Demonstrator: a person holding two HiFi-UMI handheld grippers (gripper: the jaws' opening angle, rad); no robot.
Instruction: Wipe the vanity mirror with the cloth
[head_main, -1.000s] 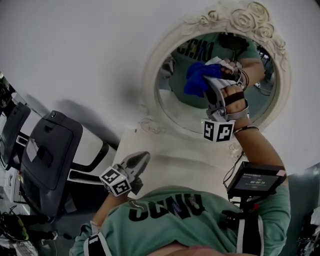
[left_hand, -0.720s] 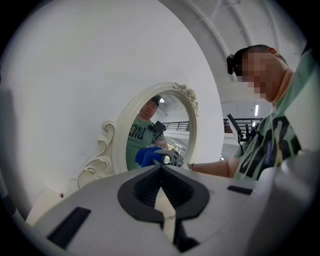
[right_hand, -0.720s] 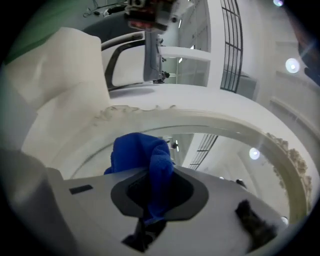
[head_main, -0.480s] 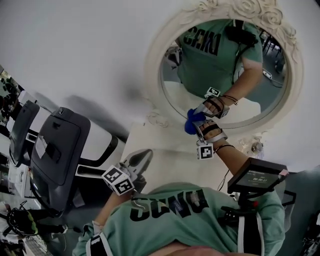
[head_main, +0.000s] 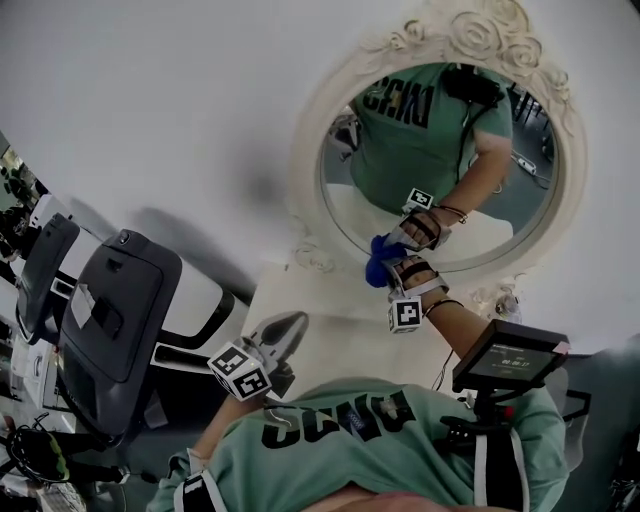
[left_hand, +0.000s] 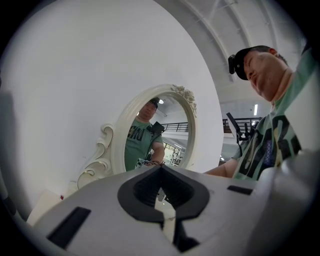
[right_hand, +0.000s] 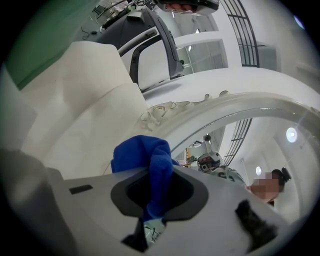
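Cloth (head_main: 380, 258): blue, bunched; at lower-left edge of vanity mirror (head_main: 308, 150), by the rim. On glass or frame, can't tell.
Cloth in R gripper view (right_hand: 145, 160): a fold runs down btwn the jaws, the rest bulges past the tips.
R gripper (head_main: 390, 265): jaws clamped on cloth, tips pointed at mirror's bottom edge.
Mirror: oval, cream frame w/ carved roses on top, upright against white wall (head_main: 150, 100). Glass reflects the person's green shirt & the R gripper.
L gripper (head_main: 290, 325): low, over cream tabletop (head_main: 330, 330), well apart from mirror. Jaws closed tip to tip, nothing btwn them (left_hand: 161, 172).
Left of table: dark grey machine (head_main: 110, 320).
Chest mount: small screen (head_main: 505, 358).
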